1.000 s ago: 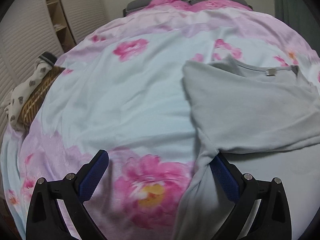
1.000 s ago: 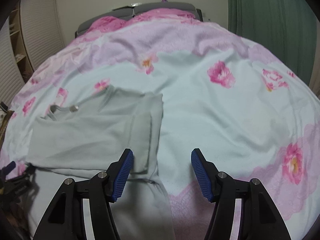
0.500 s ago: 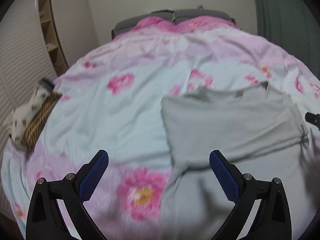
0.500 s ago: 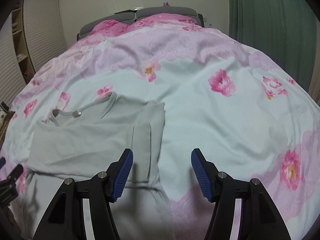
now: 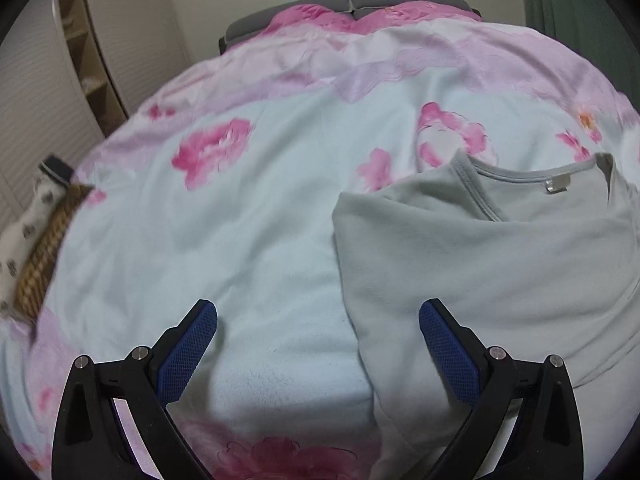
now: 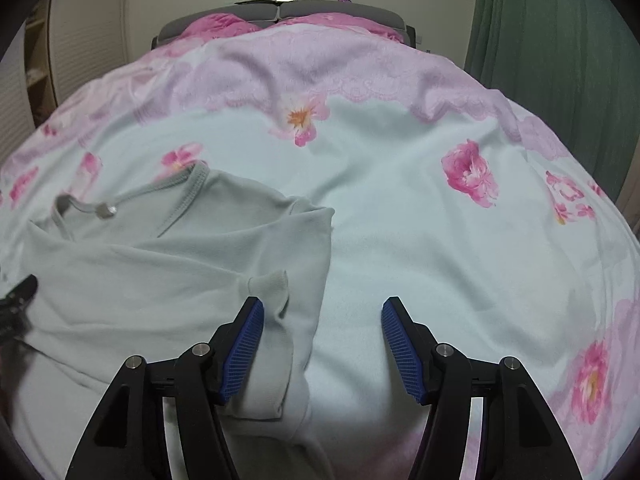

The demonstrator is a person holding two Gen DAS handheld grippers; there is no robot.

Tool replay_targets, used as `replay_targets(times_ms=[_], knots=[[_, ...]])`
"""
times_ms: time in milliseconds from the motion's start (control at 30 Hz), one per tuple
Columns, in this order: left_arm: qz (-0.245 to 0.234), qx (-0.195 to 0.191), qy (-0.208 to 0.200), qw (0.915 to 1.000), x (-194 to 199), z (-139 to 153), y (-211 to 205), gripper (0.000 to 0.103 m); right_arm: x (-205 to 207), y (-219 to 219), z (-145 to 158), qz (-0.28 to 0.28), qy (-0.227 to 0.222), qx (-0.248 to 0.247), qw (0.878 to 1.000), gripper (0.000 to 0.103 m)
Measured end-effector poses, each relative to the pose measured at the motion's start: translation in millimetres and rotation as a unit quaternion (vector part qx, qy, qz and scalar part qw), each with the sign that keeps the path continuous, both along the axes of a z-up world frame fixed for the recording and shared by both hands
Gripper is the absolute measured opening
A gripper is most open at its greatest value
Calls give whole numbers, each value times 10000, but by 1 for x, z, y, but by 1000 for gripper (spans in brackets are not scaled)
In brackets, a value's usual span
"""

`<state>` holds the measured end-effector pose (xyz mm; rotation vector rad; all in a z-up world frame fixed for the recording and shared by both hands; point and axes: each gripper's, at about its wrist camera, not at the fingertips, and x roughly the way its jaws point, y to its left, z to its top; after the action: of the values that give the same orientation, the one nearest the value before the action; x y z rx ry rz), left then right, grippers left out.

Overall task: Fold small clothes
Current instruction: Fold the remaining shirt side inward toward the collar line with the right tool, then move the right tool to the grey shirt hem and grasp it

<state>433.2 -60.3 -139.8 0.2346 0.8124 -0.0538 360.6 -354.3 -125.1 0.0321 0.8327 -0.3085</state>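
Note:
A small pale grey-green shirt (image 5: 480,264) lies flat on the bed, its sides and sleeves folded inward, collar with a label facing away. It also shows in the right wrist view (image 6: 160,272). My left gripper (image 5: 318,344) is open and empty, straddling the shirt's left folded edge close above it. My right gripper (image 6: 322,344) is open and empty, straddling the shirt's right folded edge, its left finger beside a folded sleeve cuff (image 6: 270,288). The left gripper's tip (image 6: 18,300) shows at the far left of the right wrist view.
The bed has a pale blue and pink flowered blanket (image 5: 224,232). A woven basket with a spotted white cloth (image 5: 36,240) sits at the bed's left edge. Louvred cupboard doors (image 5: 28,92) stand left, a green curtain (image 6: 560,52) right, a grey headboard (image 6: 280,10) at the far end.
Both grippers have moved forward and down along the shirt's sides, toward its upper part. The left gripper let go of the shirt's lower left edge and now holds nothing.

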Motion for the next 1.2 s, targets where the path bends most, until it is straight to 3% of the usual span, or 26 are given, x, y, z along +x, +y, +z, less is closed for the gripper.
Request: replay_targets(times_ms=[200, 400, 500, 667, 900, 1200], knots=[[-156, 102, -166, 9997, -34, 28, 2, 103, -28, 4, 23, 7, -153, 256, 9996, 62], [-374, -63, -289, 9989, -152, 55, 29, 103, -130, 33, 42, 304, -374, 507, 9976, 64], [-465, 11, -363, 9983, -209, 57, 39, 103, -182, 51, 44, 434, -342, 551, 9970, 64], [-562, 239, -550, 9966, -270, 47, 45, 103, -241, 62, 39, 385, -200, 440, 9981, 64], [-586, 252, -184, 9978, -287, 21, 48, 103, -266, 45, 18, 222, 226, 707, 9970, 64], [-826, 153, -470, 9953, -290, 18, 42, 101, -253, 39, 9, 132, 179, 1081, 9939, 64]])
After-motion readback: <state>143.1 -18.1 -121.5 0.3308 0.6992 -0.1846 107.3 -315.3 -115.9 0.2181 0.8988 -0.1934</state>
